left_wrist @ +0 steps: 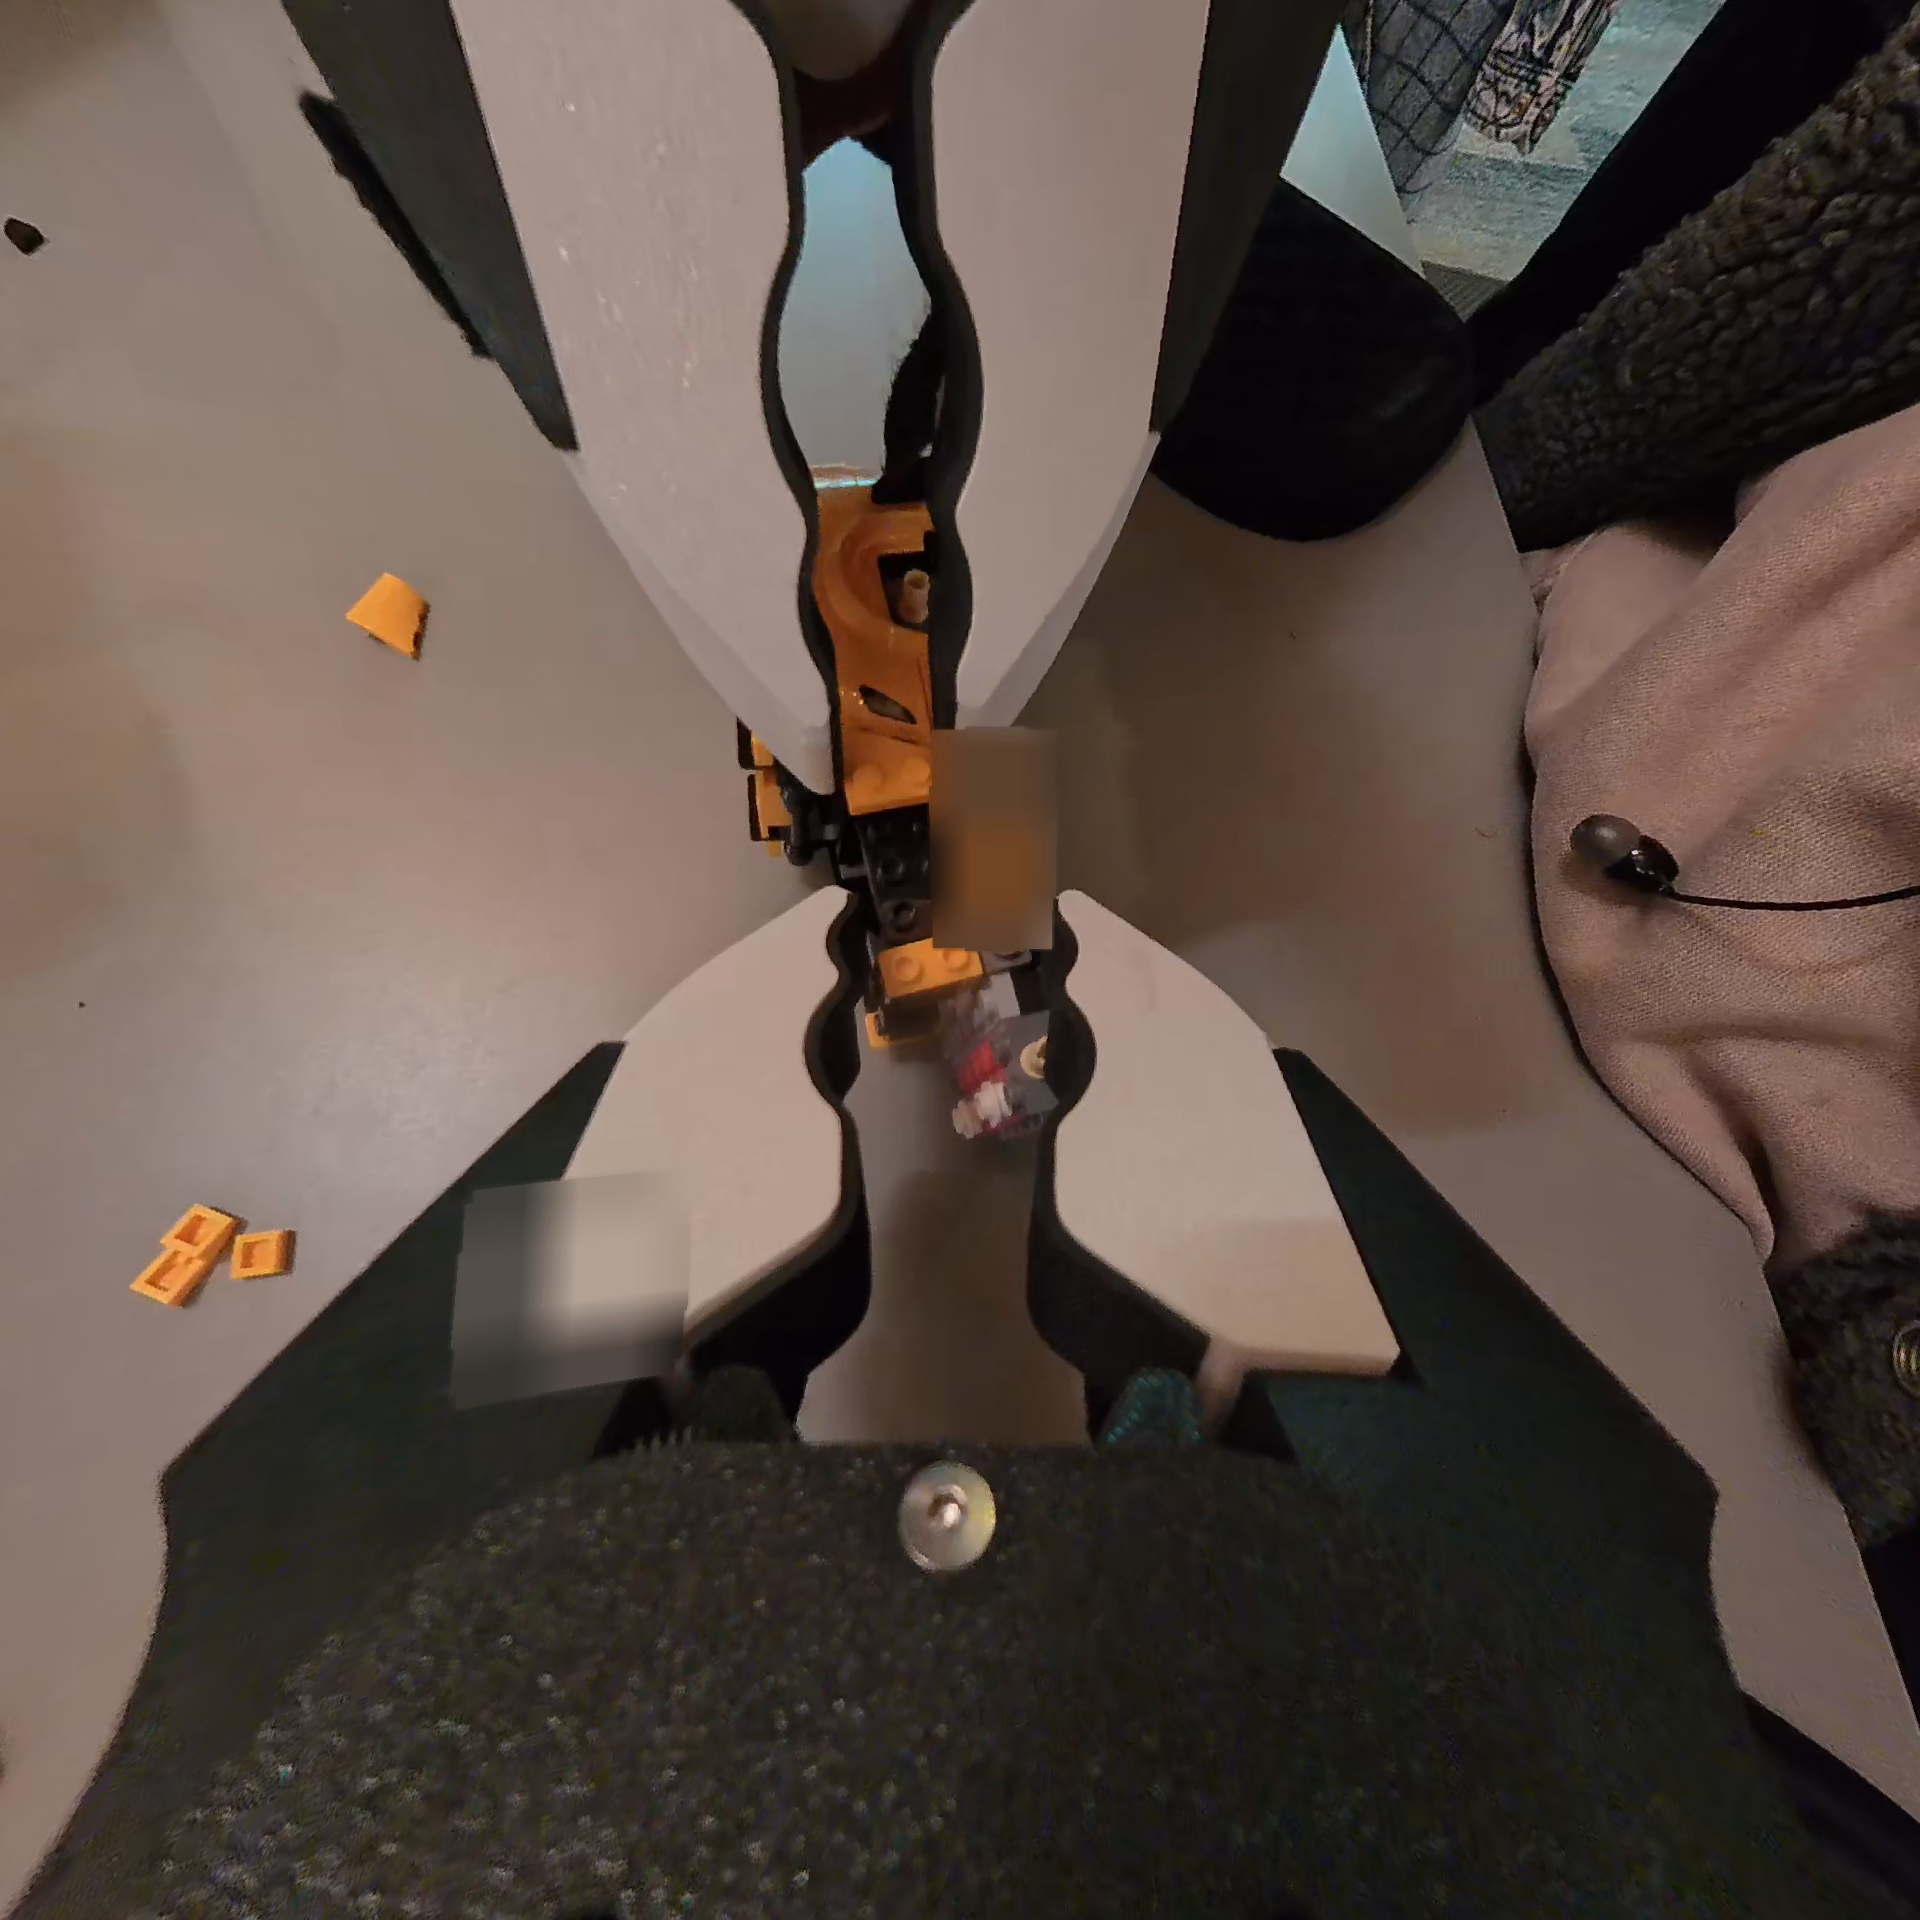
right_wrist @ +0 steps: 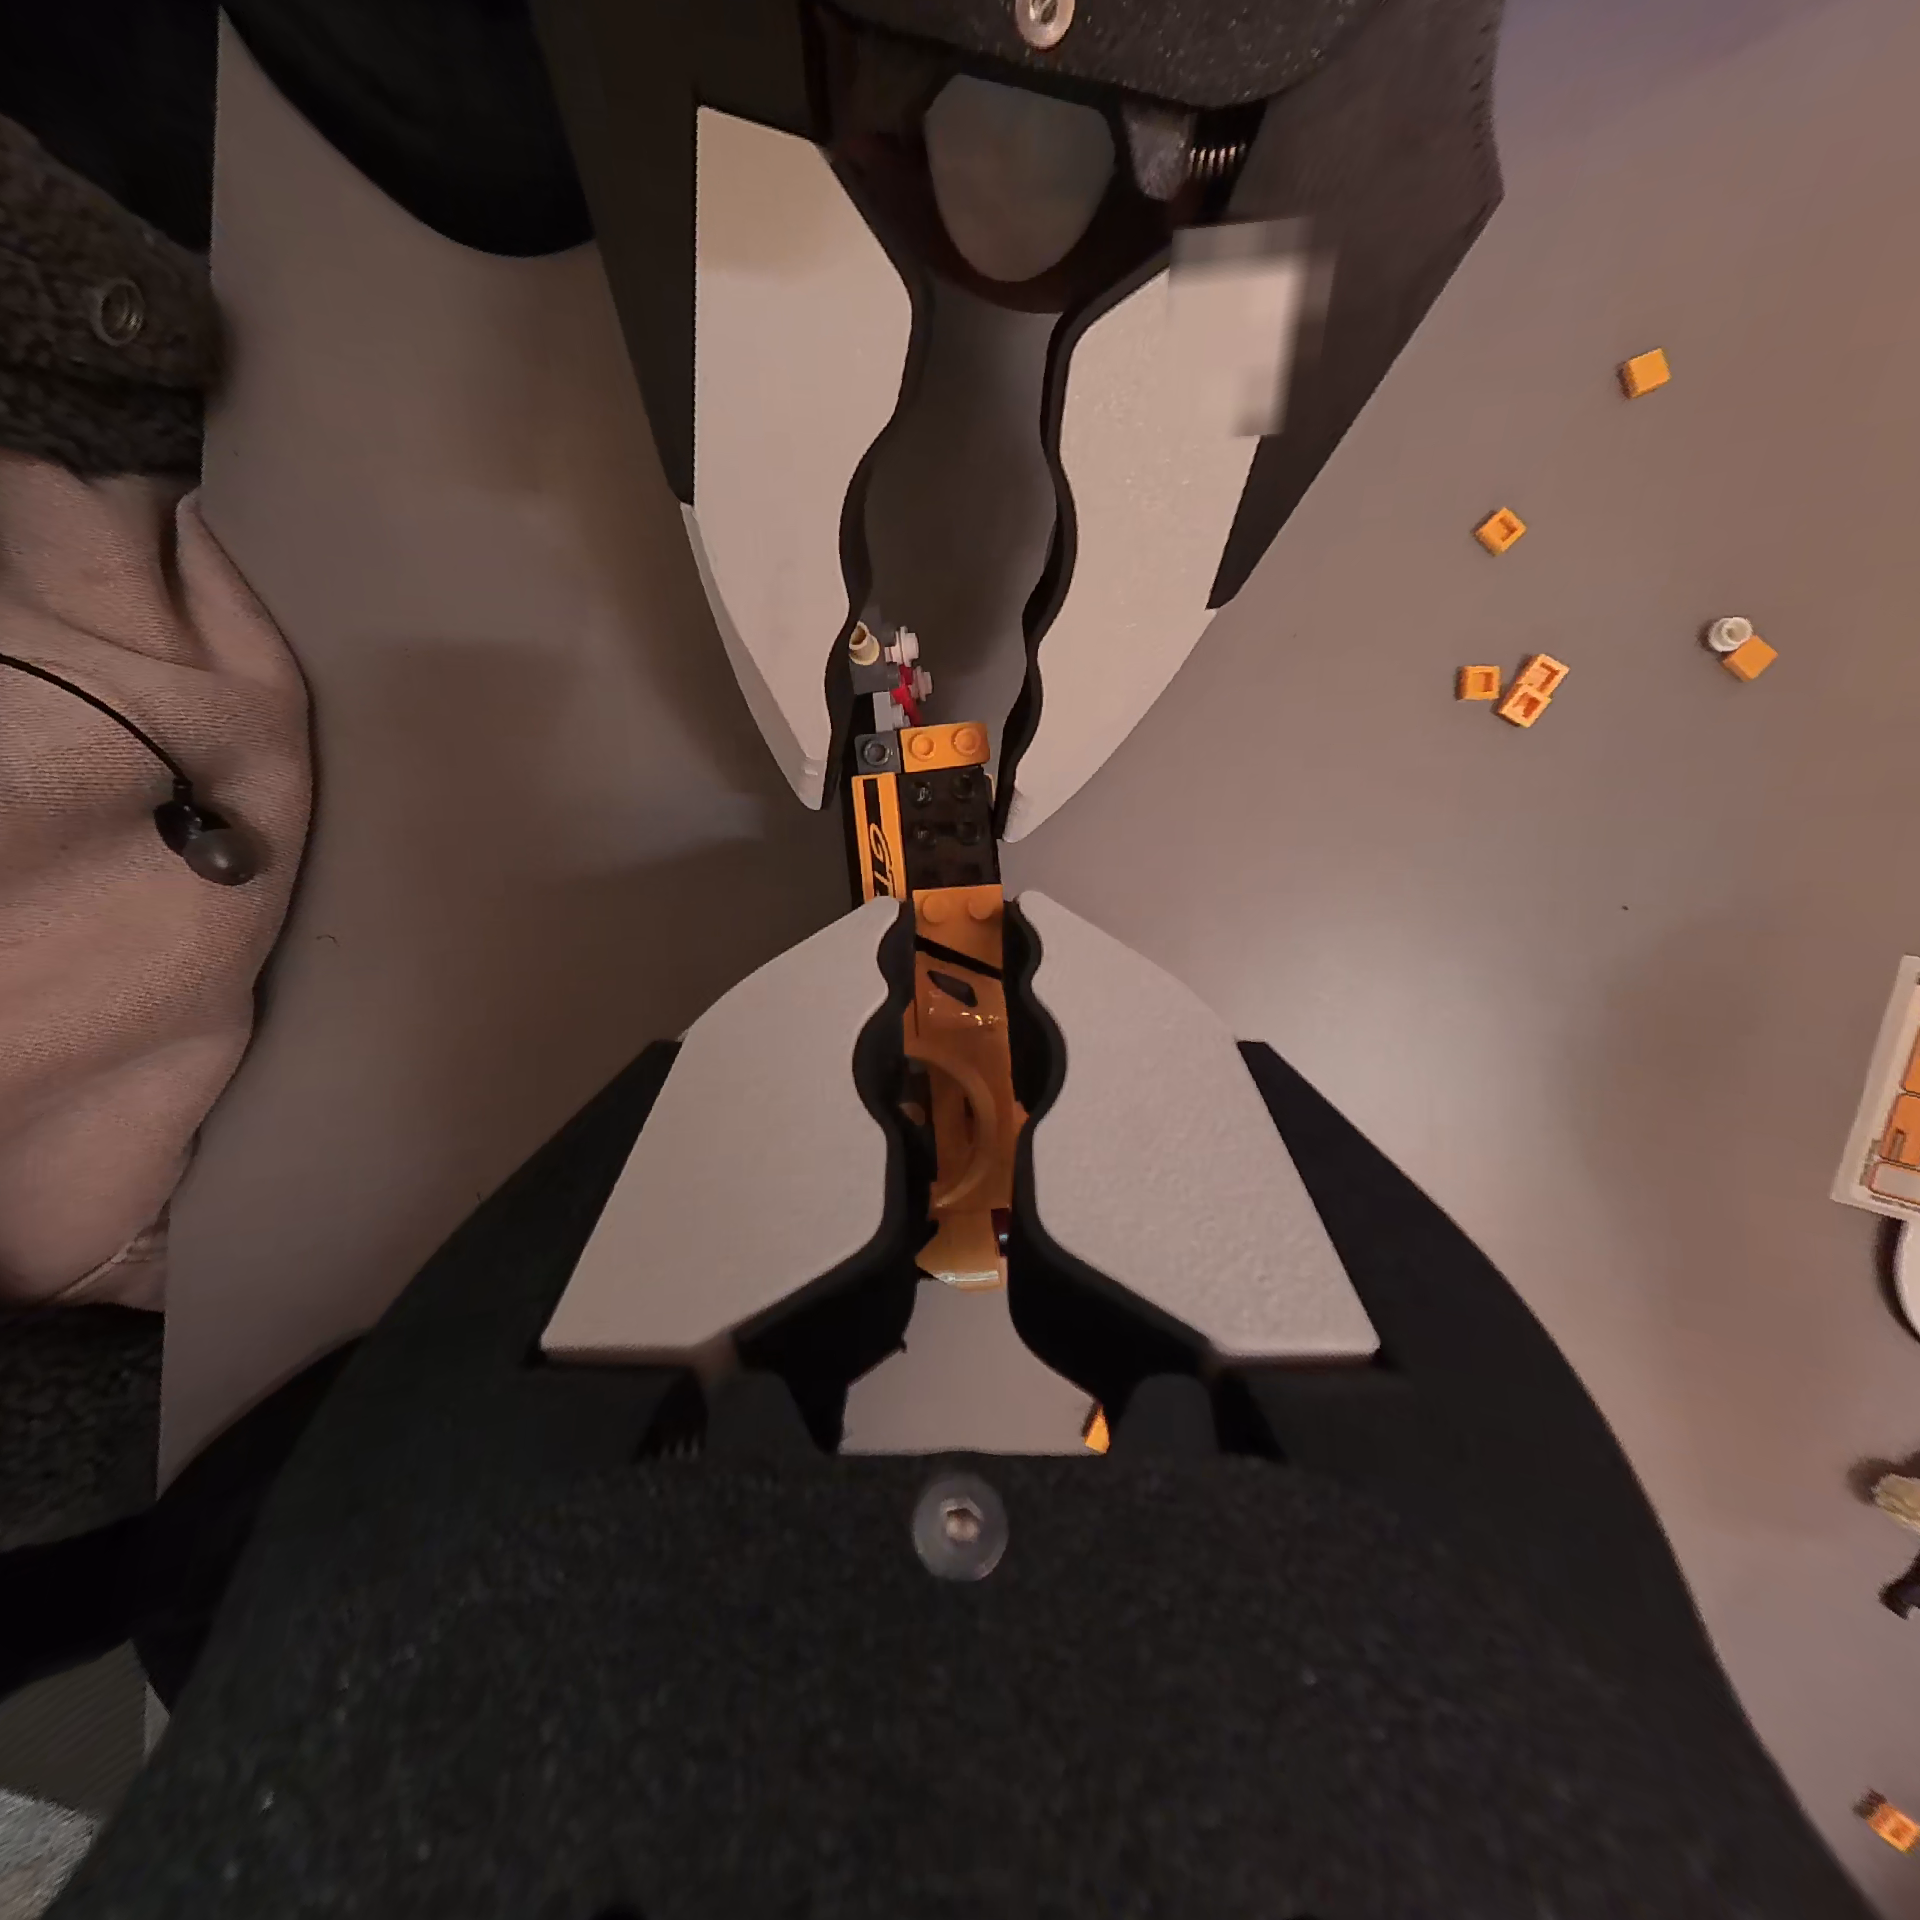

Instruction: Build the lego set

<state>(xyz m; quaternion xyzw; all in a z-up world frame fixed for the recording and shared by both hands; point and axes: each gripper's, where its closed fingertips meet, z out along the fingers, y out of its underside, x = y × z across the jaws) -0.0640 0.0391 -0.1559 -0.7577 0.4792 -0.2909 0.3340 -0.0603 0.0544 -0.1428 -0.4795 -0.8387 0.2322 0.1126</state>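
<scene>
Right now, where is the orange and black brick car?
The brick car hangs over the grey table, held end to end: the right gripper clamps one end, the left gripper the other.

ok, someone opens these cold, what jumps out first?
An orange and black brick-built car sits dead centre, gripped from opposite ends by the left gripper and the right gripper, tips nearly meeting. Loose orange tiles lie scattered on the grey table.

Home hobby table (right_wrist: 1351,883): loose toy bricks (right_wrist: 1517,686).
</scene>
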